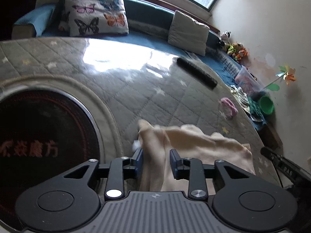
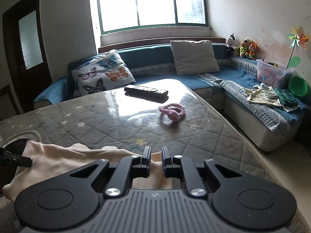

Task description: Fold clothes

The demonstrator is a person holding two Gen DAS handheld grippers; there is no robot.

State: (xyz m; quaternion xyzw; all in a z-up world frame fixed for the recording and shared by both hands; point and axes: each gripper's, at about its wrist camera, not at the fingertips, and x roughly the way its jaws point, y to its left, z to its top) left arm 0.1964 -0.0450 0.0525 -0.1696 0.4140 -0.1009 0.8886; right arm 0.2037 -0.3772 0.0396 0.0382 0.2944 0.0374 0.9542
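Observation:
A cream garment [image 1: 196, 145] lies bunched on the quilted grey table [image 1: 116, 89] at its near edge. My left gripper [image 1: 156, 161] has its jaws apart with a fold of the garment running between the blue pads. In the right wrist view the same cream garment [image 2: 58, 159] spreads to the left. My right gripper [image 2: 156, 156] has its jaws nearly together with a strip of the cream cloth between them. The left gripper's fingers [image 2: 13, 159] show at the far left of that view, on the cloth.
A black remote [image 2: 145, 92] and a pink scrunchie-like item [image 2: 172, 111] lie on the table [image 2: 194, 136]. A round dark inset [image 1: 38, 136] sits in the table at left. A blue sofa [image 2: 213, 77] with pillows, clothes [image 2: 264, 96], a plastic bin and a green bowl runs behind and right.

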